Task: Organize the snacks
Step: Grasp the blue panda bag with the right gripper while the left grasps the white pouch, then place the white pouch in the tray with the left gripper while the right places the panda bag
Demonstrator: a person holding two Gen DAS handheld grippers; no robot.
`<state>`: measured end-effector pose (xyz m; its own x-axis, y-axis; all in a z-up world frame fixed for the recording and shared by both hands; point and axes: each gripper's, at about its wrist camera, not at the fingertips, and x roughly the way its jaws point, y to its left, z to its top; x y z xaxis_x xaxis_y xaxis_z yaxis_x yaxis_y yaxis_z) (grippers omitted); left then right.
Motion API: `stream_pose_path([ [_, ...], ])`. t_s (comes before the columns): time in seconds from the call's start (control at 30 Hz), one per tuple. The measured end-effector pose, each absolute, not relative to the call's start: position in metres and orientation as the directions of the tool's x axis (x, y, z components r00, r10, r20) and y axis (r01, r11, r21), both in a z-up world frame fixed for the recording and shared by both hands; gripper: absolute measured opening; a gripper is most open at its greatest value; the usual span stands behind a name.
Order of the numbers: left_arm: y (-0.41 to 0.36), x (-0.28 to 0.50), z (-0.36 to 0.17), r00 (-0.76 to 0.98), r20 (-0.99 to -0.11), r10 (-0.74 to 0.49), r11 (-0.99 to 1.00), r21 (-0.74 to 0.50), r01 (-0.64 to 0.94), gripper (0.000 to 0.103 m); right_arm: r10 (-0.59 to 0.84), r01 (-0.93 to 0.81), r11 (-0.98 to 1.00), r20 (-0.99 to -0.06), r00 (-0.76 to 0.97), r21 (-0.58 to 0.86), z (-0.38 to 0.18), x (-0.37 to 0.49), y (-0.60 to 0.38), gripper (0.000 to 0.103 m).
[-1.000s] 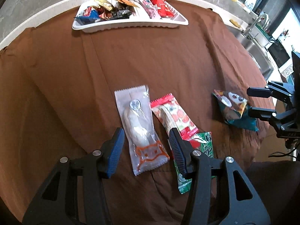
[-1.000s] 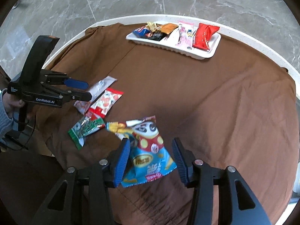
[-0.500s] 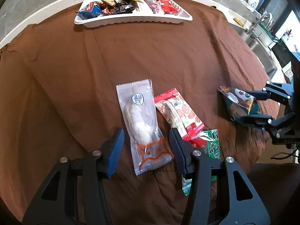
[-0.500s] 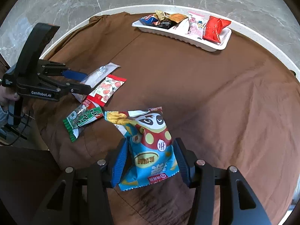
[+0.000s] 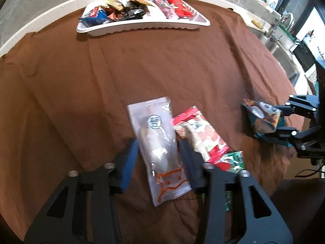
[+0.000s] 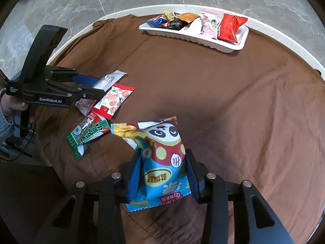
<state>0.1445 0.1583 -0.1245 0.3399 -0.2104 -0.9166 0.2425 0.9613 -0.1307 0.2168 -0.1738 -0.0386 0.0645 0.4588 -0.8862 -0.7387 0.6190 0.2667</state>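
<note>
My left gripper [image 5: 159, 158] is open, its fingers on either side of a clear white snack packet [image 5: 158, 142] lying on the brown cloth; the packet also shows in the right wrist view [image 6: 107, 80]. My right gripper [image 6: 162, 172] is shut on a blue panda chip bag [image 6: 162, 158] and holds it above the cloth; the bag also shows in the left wrist view [image 5: 262, 120]. A red strawberry packet [image 5: 201, 134] and a green packet [image 6: 87, 136] lie beside the white one. A white tray [image 6: 229, 48] with several snacks stands at the far side.
The round table is covered by a brown cloth [image 6: 223, 101] with a white rim [image 5: 40, 26] around it. A sink and counter [image 5: 284, 40] lie to the far right. The person's hand [image 6: 12, 109] holds the left gripper.
My left gripper has moved forward so its fingers flank the white packet. My right gripper has closed on the panda bag and lifted it off the cloth.
</note>
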Motion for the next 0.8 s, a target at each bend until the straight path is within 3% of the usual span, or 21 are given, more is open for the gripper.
stream_pose_path([
  [0.23,0.160,0.144,-0.121,0.348,-0.910,-0.227,0.959,-0.147,0.243,0.028,0.511,-0.678,0.648,-0.858,0.048,0.347,-0.031,0.225,-0.185,0.041],
  [0.8,0.172,0.170,-0.083,0.404,-0.863,-0.305,0.946,-0.227,0.230,0.028,0.619,-0.537,0.682,-0.783,0.062,0.496,-0.006,0.279,-0.192,0.041],
])
